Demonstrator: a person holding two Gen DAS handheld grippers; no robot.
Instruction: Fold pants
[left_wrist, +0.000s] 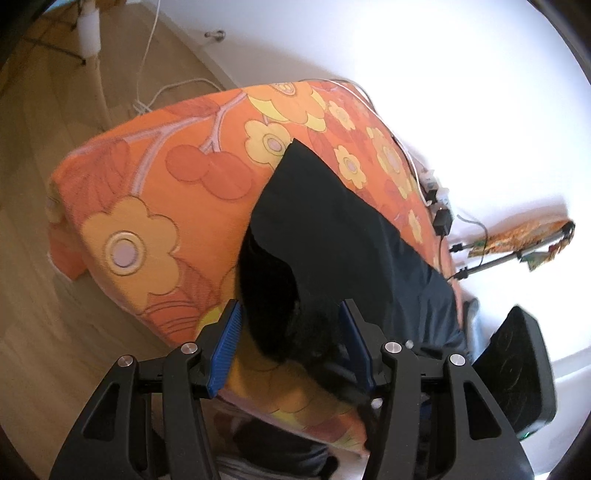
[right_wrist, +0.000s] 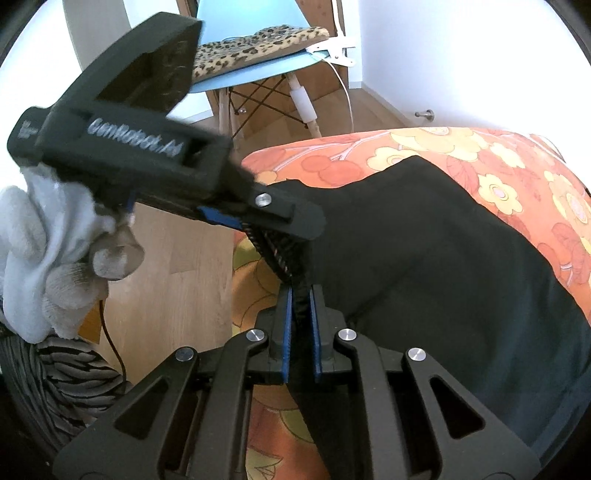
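Observation:
Black pants (left_wrist: 332, 221) lie lengthwise on an orange flowered mattress (left_wrist: 147, 206). In the left wrist view my left gripper (left_wrist: 290, 306) stands half wide, with a bunched part of the waist filling the gap between its blue pads (left_wrist: 225, 354). The right wrist view shows the pants (right_wrist: 424, 240) rising in a taut ridge to both grippers. The right gripper (right_wrist: 301, 291) has its pads pressed on a thin fold of the striped waistband (right_wrist: 284, 254). Just above it the left gripper (right_wrist: 284, 229) holds the same edge, carried by a white-gloved hand (right_wrist: 44, 236).
The mattress cover (right_wrist: 517, 166) ends at a wooden floor (left_wrist: 55, 332) on the left. A blue chair (right_wrist: 258, 70) with a leopard cushion (right_wrist: 258, 44) stands beyond. White cables (left_wrist: 147, 55), a power strip (left_wrist: 437, 199) and tripod legs (left_wrist: 498, 262) lie by the wall. The right gripper's housing (left_wrist: 517, 369) is close at the right.

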